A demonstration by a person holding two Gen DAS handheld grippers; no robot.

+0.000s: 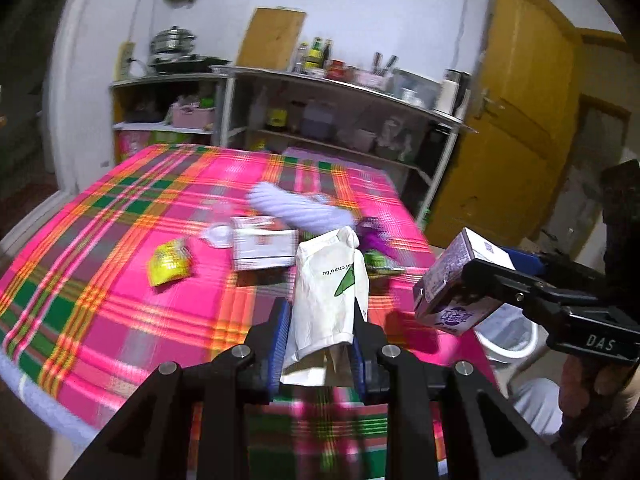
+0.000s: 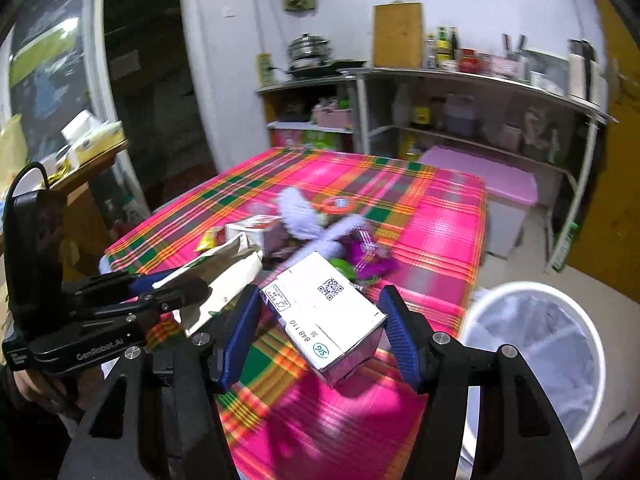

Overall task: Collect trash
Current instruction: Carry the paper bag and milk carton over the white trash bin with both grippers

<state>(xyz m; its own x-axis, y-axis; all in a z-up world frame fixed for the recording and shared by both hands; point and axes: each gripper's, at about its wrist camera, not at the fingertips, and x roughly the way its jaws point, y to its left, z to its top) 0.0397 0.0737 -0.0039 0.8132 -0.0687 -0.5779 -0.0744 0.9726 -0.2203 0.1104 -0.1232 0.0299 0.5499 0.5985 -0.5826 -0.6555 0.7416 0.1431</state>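
My left gripper [image 1: 320, 312] is shut on a white paper bag [image 1: 328, 292] with a green mark, which stands up between its blue pads above the plaid tablecloth [image 1: 120, 216]. To its right, my right gripper [image 1: 480, 284] is shut on a white and purple drink carton [image 1: 448, 284]. In the right wrist view the carton [image 2: 324, 320] spans the gap of my right gripper [image 2: 320, 294], with the left gripper [image 2: 176, 288] and its bag [image 2: 224, 276] to the left. A white bin [image 2: 520, 286] with a liner stands on the floor off the table's right corner.
Left on the cloth are a yellow wrapper [image 1: 170, 266], a white box [image 1: 262, 246], a lilac ribbed thing [image 1: 296, 208], and purple [image 1: 372, 234] and green [image 1: 378, 262] wrappers. Metal shelves [image 1: 340, 92] stand behind the table, a yellow door [image 1: 516, 120] to the right.
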